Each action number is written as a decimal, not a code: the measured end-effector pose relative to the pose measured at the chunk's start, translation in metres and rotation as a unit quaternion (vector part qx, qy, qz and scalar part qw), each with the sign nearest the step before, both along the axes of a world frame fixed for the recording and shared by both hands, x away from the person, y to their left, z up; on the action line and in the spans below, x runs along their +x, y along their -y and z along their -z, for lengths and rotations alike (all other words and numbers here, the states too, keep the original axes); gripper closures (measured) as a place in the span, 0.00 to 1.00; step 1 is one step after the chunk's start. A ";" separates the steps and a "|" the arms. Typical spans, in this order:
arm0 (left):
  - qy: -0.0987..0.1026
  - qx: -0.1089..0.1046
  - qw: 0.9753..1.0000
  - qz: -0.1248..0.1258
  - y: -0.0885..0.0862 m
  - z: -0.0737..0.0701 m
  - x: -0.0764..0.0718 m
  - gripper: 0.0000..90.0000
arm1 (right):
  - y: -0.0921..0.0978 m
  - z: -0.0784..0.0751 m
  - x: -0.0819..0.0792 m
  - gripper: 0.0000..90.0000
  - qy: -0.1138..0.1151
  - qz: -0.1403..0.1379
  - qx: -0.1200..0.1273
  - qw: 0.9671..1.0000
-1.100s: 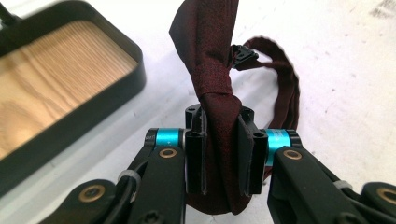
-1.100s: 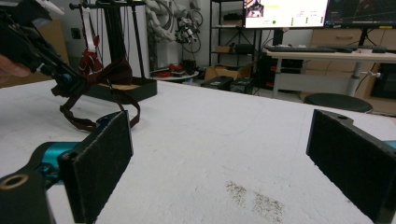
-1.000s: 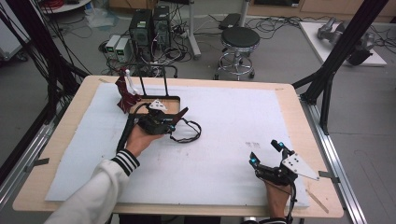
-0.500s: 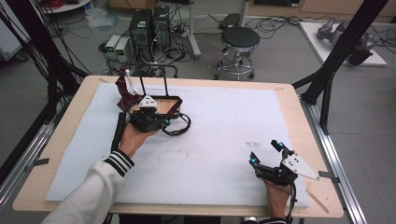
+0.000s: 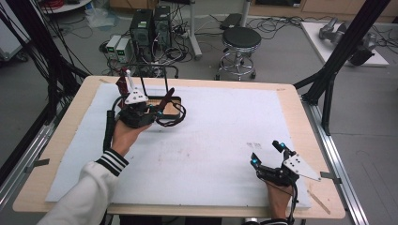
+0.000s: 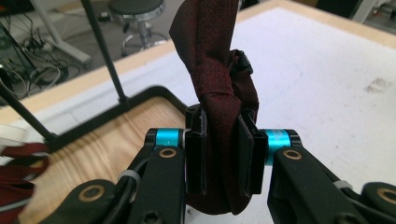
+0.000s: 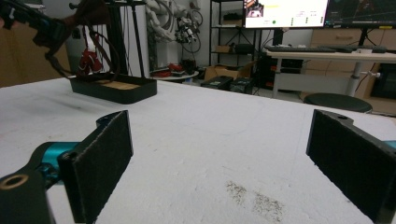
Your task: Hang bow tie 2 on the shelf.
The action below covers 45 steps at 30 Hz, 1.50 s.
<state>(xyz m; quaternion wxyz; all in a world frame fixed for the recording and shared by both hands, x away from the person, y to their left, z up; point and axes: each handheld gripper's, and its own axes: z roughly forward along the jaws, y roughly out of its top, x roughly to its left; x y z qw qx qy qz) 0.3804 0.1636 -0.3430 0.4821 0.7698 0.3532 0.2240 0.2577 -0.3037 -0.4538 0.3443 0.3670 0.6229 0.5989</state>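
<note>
My left gripper [image 5: 156, 111] [image 6: 219, 156] is shut on a dark red fabric strap [image 5: 166, 99] [image 6: 212, 70], which stands up from between the jaws and carries a small black clip near its top. It hovers at the front edge of a black-rimmed stand with a wooden base [image 5: 174, 107] [image 6: 112, 135] at the table's back left. Thin black posts [image 5: 165, 79] rise from the stand. More dark red straps [image 5: 122, 83] [image 6: 18, 161] hang at its left side. My right gripper [image 5: 267, 153] [image 7: 224, 163] rests open on the white mat near the front right, nothing between its pads [image 7: 100, 158].
A white foam mat [image 5: 225, 126] covers most of the wooden table [image 5: 291, 93]. A black cable [image 5: 173, 121] loops from the left gripper over the mat. Past the table's far edge stand a stool [image 5: 240, 40] and computer boxes [image 5: 150, 28]. Black frame legs [image 5: 328, 79] rise at the right.
The left hand has carried the strap back and right toward the stand and tipped it more upright. The right gripper has stayed where it was, open.
</note>
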 end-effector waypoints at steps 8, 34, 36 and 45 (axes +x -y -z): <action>0.028 -0.020 0.999 -0.026 -0.017 -0.011 -0.003 0.84 | 0.000 0.000 0.000 0.07 0.000 0.001 -0.001 1.000; 0.074 -0.054 0.992 -0.091 -0.039 -0.035 0.016 0.84 | 0.000 0.000 0.000 0.07 0.000 0.001 -0.001 1.000; 0.076 -0.054 0.991 -0.097 -0.039 -0.034 0.019 0.84 | 0.000 0.000 0.000 0.07 -0.002 0.001 0.000 1.000; 0.075 -0.055 0.989 -0.119 -0.040 -0.027 0.033 0.84 | 0.000 0.000 0.000 0.07 -0.002 0.000 0.001 1.000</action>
